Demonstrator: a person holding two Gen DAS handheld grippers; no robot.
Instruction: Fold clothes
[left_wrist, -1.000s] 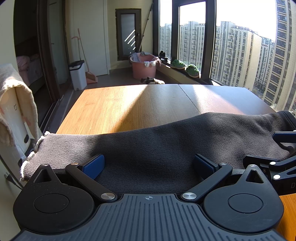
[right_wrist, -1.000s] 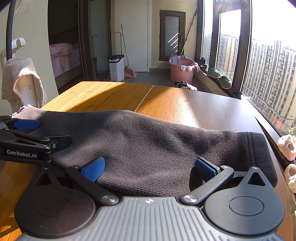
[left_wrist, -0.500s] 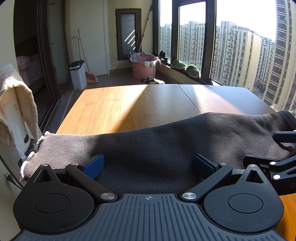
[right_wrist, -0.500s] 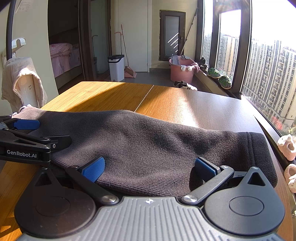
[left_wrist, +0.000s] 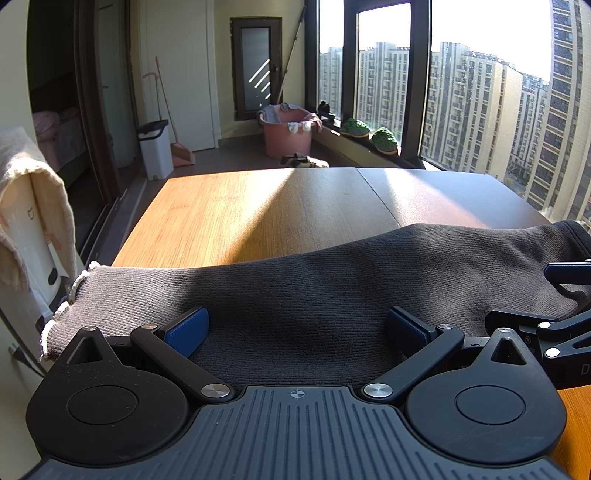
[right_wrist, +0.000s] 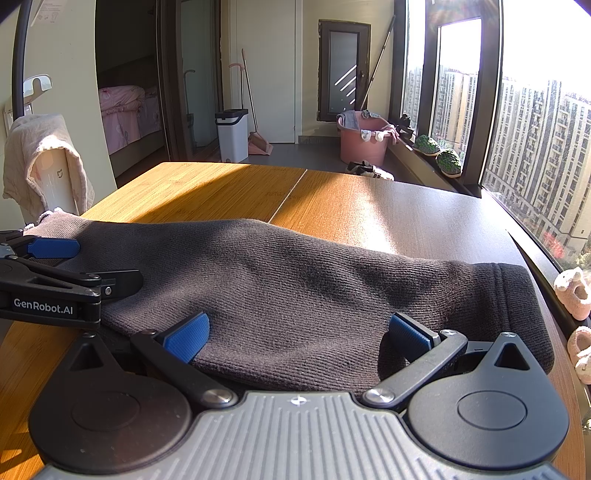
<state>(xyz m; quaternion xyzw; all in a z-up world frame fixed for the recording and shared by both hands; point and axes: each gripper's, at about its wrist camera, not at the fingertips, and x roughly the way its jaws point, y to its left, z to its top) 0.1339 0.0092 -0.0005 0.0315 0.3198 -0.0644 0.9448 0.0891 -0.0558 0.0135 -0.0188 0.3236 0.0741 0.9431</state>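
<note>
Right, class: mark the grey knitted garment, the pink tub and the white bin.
grey knitted garment (right_wrist: 314, 295), right wrist view, middle of its ribbed top surface.
pink tub (right_wrist: 364, 146), right wrist view, front wall.
white bin (left_wrist: 157, 155), left wrist view, front face below the dark lid.

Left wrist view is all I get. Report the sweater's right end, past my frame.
Observer: The sweater ends in a ribbed band, lying on the table near its right edge.
Operator: Give me the right gripper's state.
Observer: The right gripper is open, its fingers straddling the sweater's near edge.
Operator: Name anything beyond the table there.
Observer: Pink fluffy slippers sit just past the table's right edge.
</note>
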